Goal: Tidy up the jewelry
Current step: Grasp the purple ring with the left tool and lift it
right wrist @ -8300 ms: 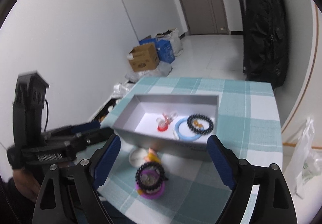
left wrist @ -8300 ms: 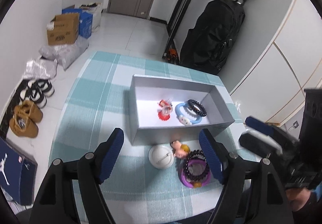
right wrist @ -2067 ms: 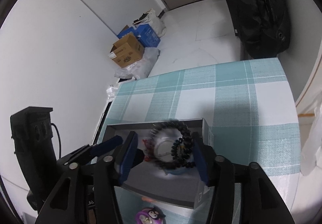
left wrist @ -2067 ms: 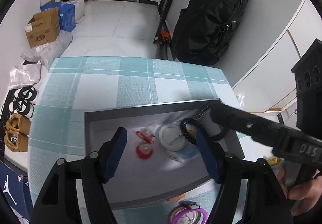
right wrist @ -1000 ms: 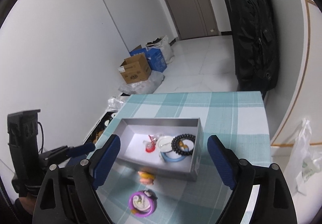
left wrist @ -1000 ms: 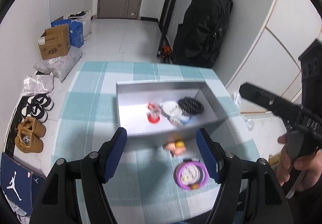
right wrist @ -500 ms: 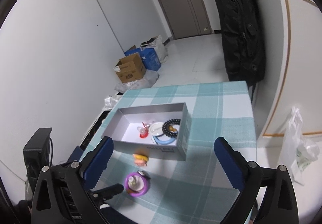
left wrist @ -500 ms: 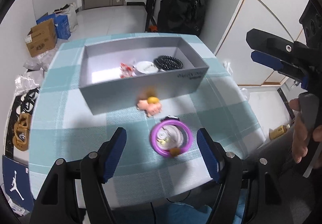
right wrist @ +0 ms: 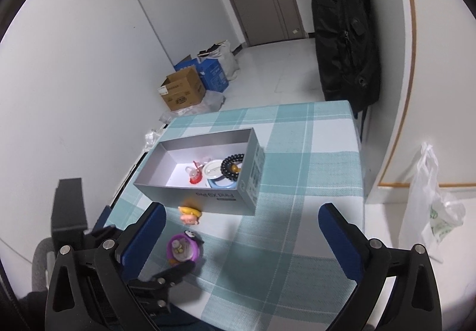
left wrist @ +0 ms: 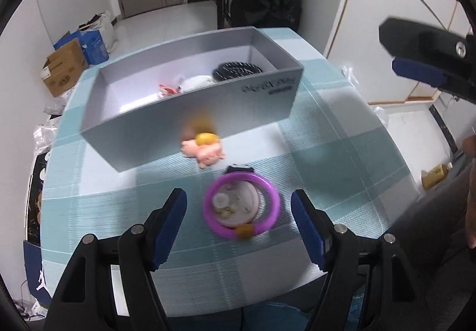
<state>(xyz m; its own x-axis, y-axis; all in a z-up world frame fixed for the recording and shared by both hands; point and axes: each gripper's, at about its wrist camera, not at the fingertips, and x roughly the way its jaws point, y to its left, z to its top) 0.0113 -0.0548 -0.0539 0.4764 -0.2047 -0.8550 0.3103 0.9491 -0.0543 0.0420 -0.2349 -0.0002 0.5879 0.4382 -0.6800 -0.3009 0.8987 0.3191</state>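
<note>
A grey open box (left wrist: 261, 110) (right wrist: 208, 200) stands on the checked table and holds a black bead bracelet (left wrist: 236, 69) (right wrist: 233, 165), a white round case (right wrist: 212, 168), a blue ring and a red trinket (right wrist: 195, 176). In front of it lie a pink and yellow charm (left wrist: 205, 149) (right wrist: 189, 215) and a purple bracelet (left wrist: 241, 206) (right wrist: 182, 247) around a small piece. My left gripper (left wrist: 239, 222) is open, its fingers straddling the purple bracelet just above it. My right gripper (right wrist: 241, 229) is open and empty, high above the table's front.
The teal checked tablecloth (right wrist: 297, 176) covers the table. A black backpack (right wrist: 345, 33) hangs at the far wall. Cardboard and blue boxes (right wrist: 187, 90) sit on the floor at the left. A white plastic bag (right wrist: 434, 206) hangs to the right of the table.
My left gripper has dropped closer to the purple bracelet, which now lies between its fingers. My right gripper has pulled back and up from the box, where the black bead bracelet now lies.
</note>
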